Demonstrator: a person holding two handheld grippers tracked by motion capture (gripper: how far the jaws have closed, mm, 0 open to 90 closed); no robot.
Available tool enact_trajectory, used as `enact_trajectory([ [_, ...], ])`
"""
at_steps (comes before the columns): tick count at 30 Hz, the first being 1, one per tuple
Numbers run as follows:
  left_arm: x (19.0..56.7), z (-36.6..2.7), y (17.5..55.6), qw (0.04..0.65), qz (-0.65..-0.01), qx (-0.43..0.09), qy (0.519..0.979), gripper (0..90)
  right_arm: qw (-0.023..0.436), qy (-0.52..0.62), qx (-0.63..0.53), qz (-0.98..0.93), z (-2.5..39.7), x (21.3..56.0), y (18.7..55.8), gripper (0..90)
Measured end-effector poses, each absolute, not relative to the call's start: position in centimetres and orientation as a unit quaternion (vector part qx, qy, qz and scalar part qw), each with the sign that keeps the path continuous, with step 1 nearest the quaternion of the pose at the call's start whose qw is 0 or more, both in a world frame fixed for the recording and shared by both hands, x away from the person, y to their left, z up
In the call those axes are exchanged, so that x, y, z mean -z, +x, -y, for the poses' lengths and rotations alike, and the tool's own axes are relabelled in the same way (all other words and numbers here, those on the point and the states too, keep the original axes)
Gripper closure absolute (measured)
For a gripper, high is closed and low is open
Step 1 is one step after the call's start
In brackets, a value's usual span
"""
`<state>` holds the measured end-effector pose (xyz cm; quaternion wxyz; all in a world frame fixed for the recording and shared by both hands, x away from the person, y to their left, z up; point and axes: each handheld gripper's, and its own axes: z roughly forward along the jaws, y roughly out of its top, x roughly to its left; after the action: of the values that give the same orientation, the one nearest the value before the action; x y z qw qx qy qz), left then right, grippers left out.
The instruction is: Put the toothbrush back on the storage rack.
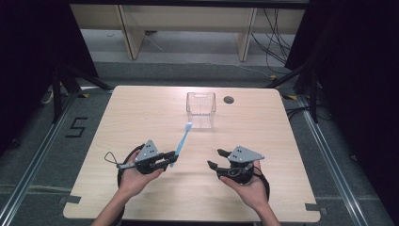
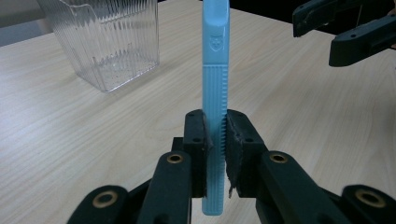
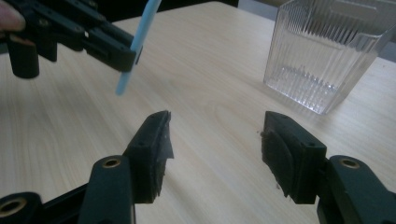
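Held toothbrush (image 2: 215, 93) near its tail end w/ left gripper (image 1: 170, 158), jaws clamped; right gripper (image 1: 215, 158) jaws apart. Could pivot & slip, missing clear cup (image 1: 201, 109).

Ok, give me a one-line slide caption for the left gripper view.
Left gripper fingers clamp a light-blue toothbrush near its handle end, clear ribbed container beyond.

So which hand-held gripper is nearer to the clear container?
Left, but only narrowly. The left hand-held gripper, shut on the blue toothbrush, sits below-left of the clear container. The right hand-held gripper, open, sits below it, slightly right.
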<state>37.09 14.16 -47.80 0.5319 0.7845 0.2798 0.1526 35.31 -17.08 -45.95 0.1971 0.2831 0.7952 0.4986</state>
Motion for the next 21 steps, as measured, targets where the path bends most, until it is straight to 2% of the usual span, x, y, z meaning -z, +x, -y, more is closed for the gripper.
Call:
enact_trajectory([
  [5,47.7,-13.6,36.7,0.534,-0.279,-0.165,0.781,78.6,0.185,0.297,-0.524,-0.776,15.9,45.4,34.9,43.6],
  [6,47.7,-13.6,36.7,0.534,-0.279,-0.165,0.781,78.6,0.199,0.292,-0.523,-0.775,15.8,45.3,35.0,43.6],
  [12,47.7,-13.5,36.6,0.547,-0.287,-0.175,0.767,78.6,0.198,0.294,-0.537,-0.765,15.1,45.1,35.2,44.1],
  [15,47.7,-13.2,36.7,0.548,-0.286,-0.179,0.765,78.6,0.177,0.299,-0.552,-0.758,14.7,45.0,35.4,45.1],
  [18,47.7,-13.0,36.7,0.551,-0.285,-0.184,0.762,78.6,0.184,0.304,-0.556,-0.752,14.6,44.7,35.6,46.2],
  [21,47.5,-13.0,36.8,0.552,-0.283,-0.189,0.762,78.6,0.166,0.315,-0.57,-0.74,14.2,44.4,35.6,48.6],
])
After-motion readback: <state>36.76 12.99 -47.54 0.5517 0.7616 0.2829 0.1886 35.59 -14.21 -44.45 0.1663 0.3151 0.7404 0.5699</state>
